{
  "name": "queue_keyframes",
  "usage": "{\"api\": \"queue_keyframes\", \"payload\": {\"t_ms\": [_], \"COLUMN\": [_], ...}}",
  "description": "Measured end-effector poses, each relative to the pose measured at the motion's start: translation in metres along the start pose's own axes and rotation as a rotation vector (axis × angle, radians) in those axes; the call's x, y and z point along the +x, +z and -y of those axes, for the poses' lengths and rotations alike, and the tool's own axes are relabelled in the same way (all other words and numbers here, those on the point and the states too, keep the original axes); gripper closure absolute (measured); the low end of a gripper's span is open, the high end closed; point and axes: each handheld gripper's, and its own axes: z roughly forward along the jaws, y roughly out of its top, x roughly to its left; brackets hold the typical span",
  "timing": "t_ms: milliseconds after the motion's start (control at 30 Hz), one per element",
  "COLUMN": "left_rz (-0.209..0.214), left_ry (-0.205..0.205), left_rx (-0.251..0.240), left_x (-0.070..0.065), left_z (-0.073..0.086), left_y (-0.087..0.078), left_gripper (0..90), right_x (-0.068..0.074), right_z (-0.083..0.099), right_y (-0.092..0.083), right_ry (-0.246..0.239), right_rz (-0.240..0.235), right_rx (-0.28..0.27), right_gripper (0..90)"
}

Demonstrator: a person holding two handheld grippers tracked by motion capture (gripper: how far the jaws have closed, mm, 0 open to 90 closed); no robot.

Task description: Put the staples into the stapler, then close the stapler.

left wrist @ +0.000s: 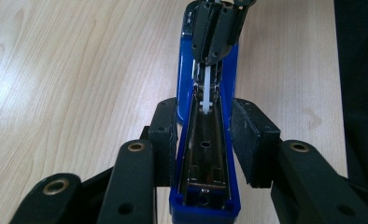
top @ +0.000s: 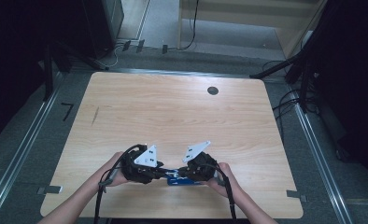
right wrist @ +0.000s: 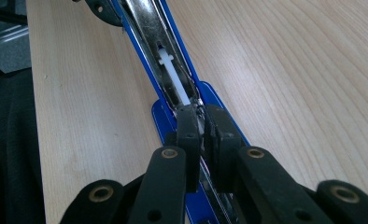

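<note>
Black fingers on a blue stapler

The left gripper (left wrist: 204, 140) clasps the glossy blue stapler (left wrist: 205, 154) by its flanks, its matte block pads pressed to the sides (the chrome staple channel lies open). The right gripper (right wrist: 203, 140) is pinched tight on the stapler's narrow metal inner part, near the pale wood-grain tabletop's (top: 182, 107) front edge.

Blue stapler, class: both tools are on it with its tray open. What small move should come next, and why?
Probably the right tool, pinched shut on the white pusher, draws it back along the magazine, while the left tool steadies the blue stapler; the tray looks empty.
</note>
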Motion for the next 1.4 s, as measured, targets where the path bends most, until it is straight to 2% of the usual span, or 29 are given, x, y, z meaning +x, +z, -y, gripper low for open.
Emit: {"api": "queue_keyframes", "payload": {"t_ms": [133,300,333,600,833,933,1400], "left_rz": [-0.001,-0.01,-0.012,-0.024,-0.035,-0.026,-0.035], "left_ry": [0.001,0.001,-0.003,-0.029,-0.018,-0.018,-0.002], "left_rx": [0.002,0.001,0.002,-0.014,-0.032,-0.053,-0.121], "left_x": [0.0,0.001,0.001,-0.002,-0.007,-0.006,-0.009], "left_z": [-0.002,-0.001,-0.001,0.003,0.002,0.002,-0.012], "left_y": [0.001,0.001,0.0,0.001,0.007,0.008,0.018], "left_gripper": [62.9,59.7,58.3,57.6,63.6,64.3,64.6], "right_x": [0.009,0.019,0.019,0.017,0.016,0.015,0.012], "right_z": [-0.005,-0.01,-0.01,-0.01,-0.01,-0.009,-0.002], "right_y": [0.002,0.007,0.007,0.004,0.002,0.0,-0.01], "right_ry": [-0.033,-0.059,-0.066,-0.055,-0.062,-0.064,-0.053], "right_rz": [0.004,0.009,0.009,-0.007,-0.005,-0.008,0.006], "right_rx": [-0.049,-0.043,-0.056,-0.061,-0.053,-0.053,-0.048], "right_gripper": [85.8,85.8,86.2,86.4,86.5,86.5,86.5]}}
